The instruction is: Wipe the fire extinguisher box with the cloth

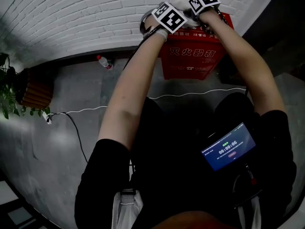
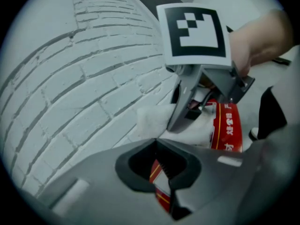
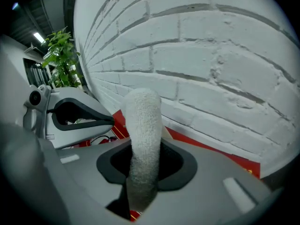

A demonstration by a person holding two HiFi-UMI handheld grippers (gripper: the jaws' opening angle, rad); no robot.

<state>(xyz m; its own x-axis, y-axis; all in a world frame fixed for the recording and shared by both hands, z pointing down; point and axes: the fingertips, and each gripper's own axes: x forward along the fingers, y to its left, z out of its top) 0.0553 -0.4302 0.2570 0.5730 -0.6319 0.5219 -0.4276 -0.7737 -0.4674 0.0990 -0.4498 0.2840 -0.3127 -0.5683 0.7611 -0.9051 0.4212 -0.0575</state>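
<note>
Pinching gripper: right gripper point(image 3: 140, 172), jaws pressed on a white cloth point(image 3: 143, 125) that stands up between them.
Left gripper point(image 2: 164, 172): jaws together with nothing between them; it sits beside the right gripper at the box top.
Box point(image 1: 190, 61): red, standing on the floor against the wall; cloth at its top edge.
Wall point(image 1: 71, 18): white brick, behind the box.
Floor point(image 1: 57, 142): grey; a white cable point(image 1: 190, 94) runs in front of the box.
Bottle point(image 1: 104, 61): left of the box, by the wall.
Plant point(image 1: 7, 87): far left of the box.
</note>
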